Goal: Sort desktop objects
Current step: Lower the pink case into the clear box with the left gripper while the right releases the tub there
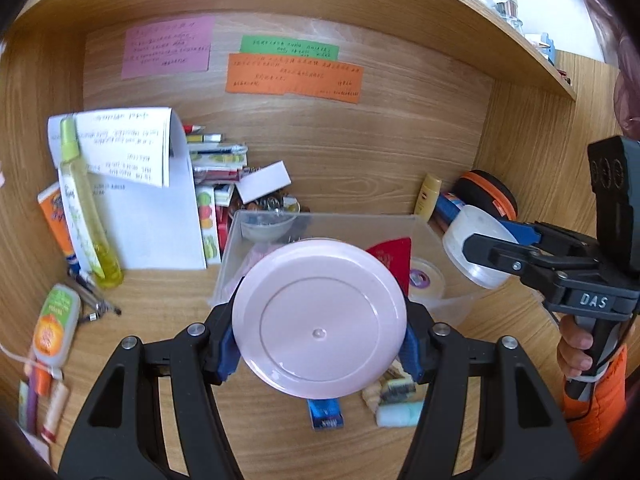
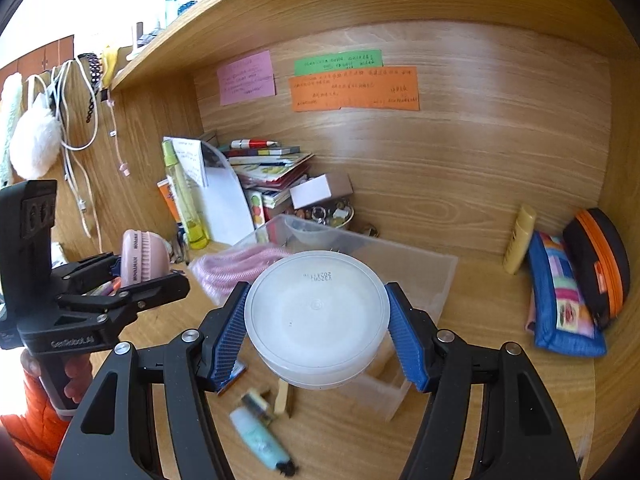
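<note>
Both rounds are held by the rim alone, and that is the worry: the left gripper [image 1: 320,344] pinches a pink disc-shaped brush [image 1: 320,318] across its widest part, edge to edge, so a small twist of the wrist could let it pivot or squirt out from between the blue pads [image 1: 226,354] and drop among the small bottles and wrappers [image 1: 394,396] lying on the worktop [image 1: 168,316] at the bottom centre of the left view. The right gripper [image 2: 318,328] does the same with a translucent white tub [image 2: 318,316], whose smooth plastic wall looks slippery; its right pad seems barely touching the rim in the right view, so I would judge that grip the weaker of the two. Both loads hover over the clear plastic bin [image 2: 424,276] in the middle of each frame, which already holds pink cloth, a red card and a roll of tape, and if both go down together they could knock each other or catch the thin bin wall and tip it. As for the jaws, each pair stands wide apart, spread nearly to the full breadth of what it carries, closed firmly enough to hold it clear of the worktop and touching nothing else
</note>
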The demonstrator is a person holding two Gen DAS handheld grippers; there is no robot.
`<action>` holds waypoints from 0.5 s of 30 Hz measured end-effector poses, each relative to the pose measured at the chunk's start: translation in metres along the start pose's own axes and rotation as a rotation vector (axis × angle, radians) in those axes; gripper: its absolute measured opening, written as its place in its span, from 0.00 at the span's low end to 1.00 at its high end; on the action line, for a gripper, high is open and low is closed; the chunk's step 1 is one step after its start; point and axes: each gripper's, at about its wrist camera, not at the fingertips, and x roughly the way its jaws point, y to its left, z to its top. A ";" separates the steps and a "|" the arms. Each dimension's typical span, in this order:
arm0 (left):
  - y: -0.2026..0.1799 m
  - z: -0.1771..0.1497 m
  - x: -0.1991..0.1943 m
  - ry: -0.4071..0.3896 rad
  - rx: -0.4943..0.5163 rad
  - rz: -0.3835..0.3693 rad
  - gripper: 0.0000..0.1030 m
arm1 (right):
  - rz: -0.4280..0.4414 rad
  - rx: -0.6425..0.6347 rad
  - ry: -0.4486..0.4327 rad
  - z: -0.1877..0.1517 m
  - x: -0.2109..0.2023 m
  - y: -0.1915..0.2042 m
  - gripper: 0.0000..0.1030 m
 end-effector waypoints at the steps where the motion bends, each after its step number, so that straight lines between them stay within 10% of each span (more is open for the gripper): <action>1: 0.001 0.003 0.002 0.000 0.003 -0.002 0.60 | 0.000 0.002 0.002 0.002 0.002 -0.001 0.60; 15: 0.011 0.052 0.047 0.043 0.000 -0.072 0.60 | -0.024 0.031 0.045 0.040 0.051 -0.022 0.60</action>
